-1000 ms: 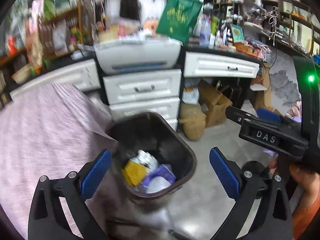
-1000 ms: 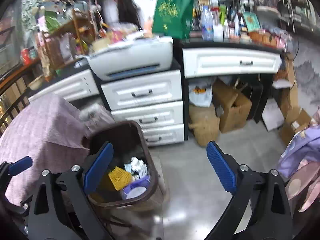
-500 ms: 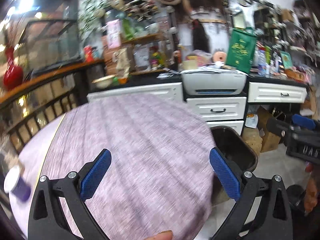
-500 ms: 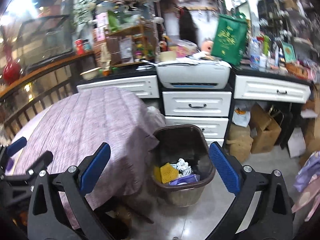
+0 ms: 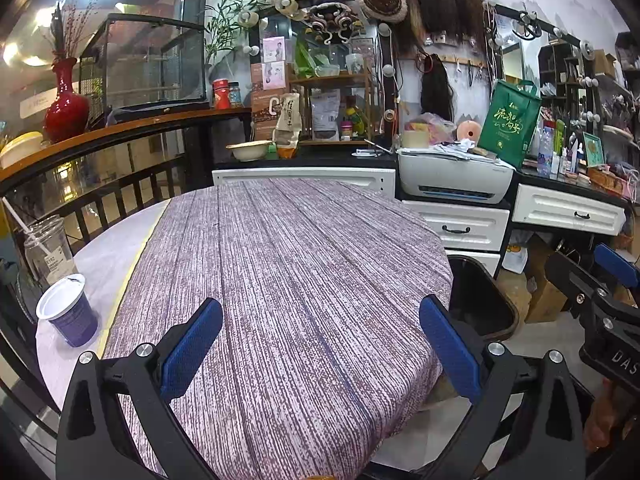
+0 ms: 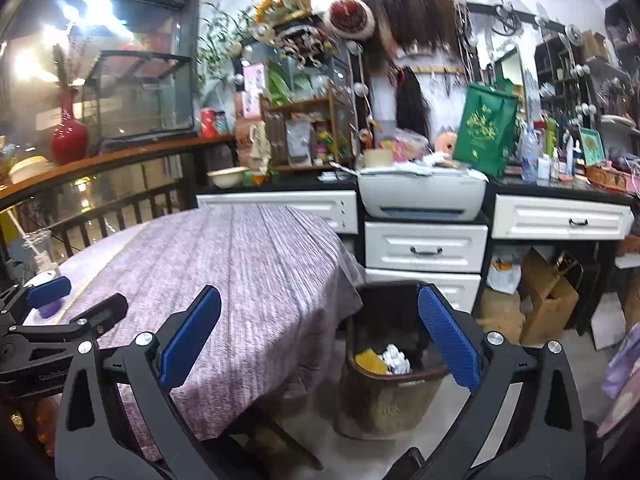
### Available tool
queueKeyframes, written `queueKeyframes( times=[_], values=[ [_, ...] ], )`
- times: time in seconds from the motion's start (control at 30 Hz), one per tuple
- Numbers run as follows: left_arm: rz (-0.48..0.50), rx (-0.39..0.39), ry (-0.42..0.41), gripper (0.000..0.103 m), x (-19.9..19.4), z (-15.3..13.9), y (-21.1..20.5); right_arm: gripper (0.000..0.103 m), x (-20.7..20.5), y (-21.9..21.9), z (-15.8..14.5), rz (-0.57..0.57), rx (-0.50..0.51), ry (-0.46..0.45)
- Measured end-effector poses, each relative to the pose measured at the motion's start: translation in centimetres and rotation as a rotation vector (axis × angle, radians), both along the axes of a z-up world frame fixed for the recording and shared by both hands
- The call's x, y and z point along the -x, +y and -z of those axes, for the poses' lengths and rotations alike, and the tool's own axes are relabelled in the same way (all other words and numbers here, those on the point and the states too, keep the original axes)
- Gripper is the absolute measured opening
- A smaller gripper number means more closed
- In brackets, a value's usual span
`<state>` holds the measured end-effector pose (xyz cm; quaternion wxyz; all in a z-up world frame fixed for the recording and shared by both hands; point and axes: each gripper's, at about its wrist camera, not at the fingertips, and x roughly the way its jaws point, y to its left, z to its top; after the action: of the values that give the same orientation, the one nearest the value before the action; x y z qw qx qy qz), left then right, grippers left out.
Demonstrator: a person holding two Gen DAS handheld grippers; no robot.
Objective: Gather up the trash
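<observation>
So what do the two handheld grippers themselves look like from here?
Both the left gripper and the right gripper have matte black plastic frames with silver bolts and two ribbed blue pads. White "DAS" lettering marks the right one's side; partial white lettering shows on the left's.

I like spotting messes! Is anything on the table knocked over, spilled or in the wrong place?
Nothing is spilled or tipped. The purple cup stands upright near the table's left edge, with a clear cup with a straw behind it. Both look like leftover trash. The bin stands upright beside the table.
</observation>
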<state>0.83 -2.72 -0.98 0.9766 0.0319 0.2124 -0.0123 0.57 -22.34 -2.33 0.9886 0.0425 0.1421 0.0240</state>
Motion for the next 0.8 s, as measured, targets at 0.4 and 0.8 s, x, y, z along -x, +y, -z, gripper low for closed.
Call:
queueKeyframes(
  times=[0.4,0.8],
  values=[
    [-0.013,0.004,-0.028,0.097,0.81,-0.39,0.06,0.097,0.15,0.61,0.12,-0.015,0.026,-0.014],
    [-0.013,0.025,-0.028,0.097,0.99,-0.63,0.57,0.097,0.36,0.71,0.26,-0.010,0.042,-0.021]
  ],
)
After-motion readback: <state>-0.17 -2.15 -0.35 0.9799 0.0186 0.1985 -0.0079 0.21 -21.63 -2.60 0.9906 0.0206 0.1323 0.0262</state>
